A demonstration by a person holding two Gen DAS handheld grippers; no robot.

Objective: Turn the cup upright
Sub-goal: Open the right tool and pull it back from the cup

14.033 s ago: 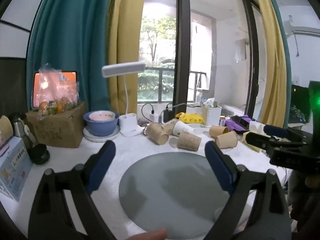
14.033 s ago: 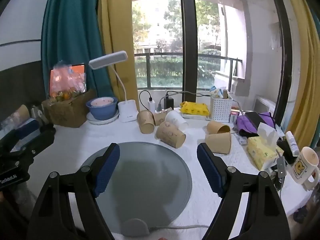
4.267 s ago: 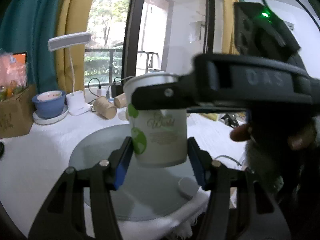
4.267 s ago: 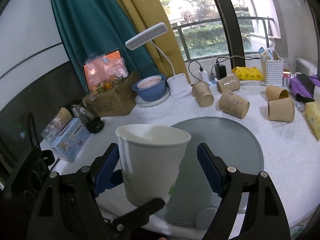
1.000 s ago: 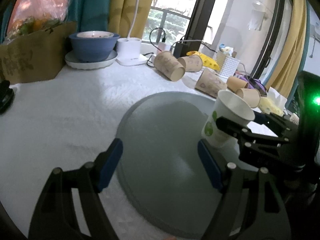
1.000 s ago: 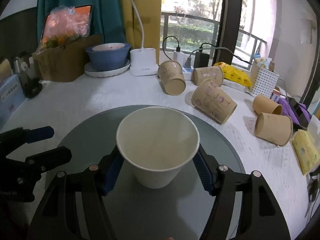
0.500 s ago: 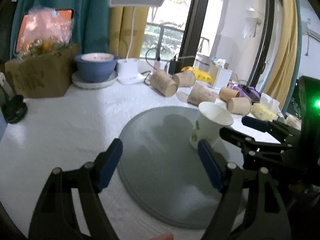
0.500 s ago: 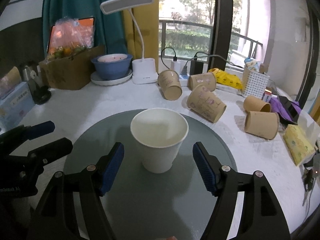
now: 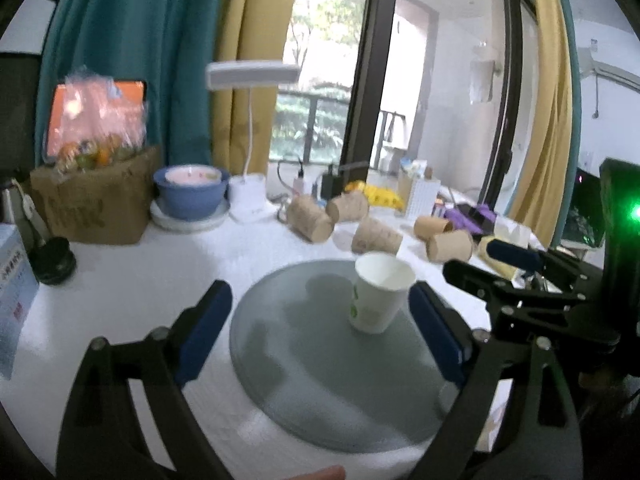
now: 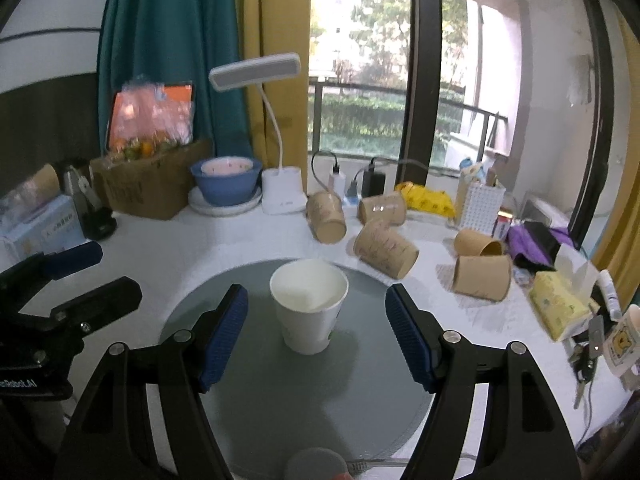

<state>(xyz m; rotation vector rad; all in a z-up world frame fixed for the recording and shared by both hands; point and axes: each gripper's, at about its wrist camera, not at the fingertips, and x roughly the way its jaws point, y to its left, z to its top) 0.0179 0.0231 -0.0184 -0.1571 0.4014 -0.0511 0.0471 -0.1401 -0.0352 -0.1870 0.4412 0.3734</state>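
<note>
A white paper cup [image 10: 307, 312] with a green print stands upright, mouth up, on the round grey mat [image 10: 256, 392]; it also shows in the left wrist view [image 9: 378, 298] on the mat [image 9: 312, 368]. My right gripper [image 10: 316, 336] is open, its blue pads on either side of the cup and a little short of it, not touching. My left gripper [image 9: 320, 332] is open and empty, with the cup ahead near its right finger. The right gripper also shows at the right of the left wrist view [image 9: 516, 264].
Several brown paper cups [image 10: 384, 246] lie on their sides behind the mat. A desk lamp [image 10: 280, 188], a blue bowl [image 10: 226, 184], a cardboard box [image 10: 148, 188], a white basket [image 10: 482, 204], tissues [image 10: 560, 310] and a mug [image 10: 624, 344] ring the white table.
Both grippers have drawn back and up from the cup over the last second. The right gripper opened off the cup, which now stands alone on the mat.
</note>
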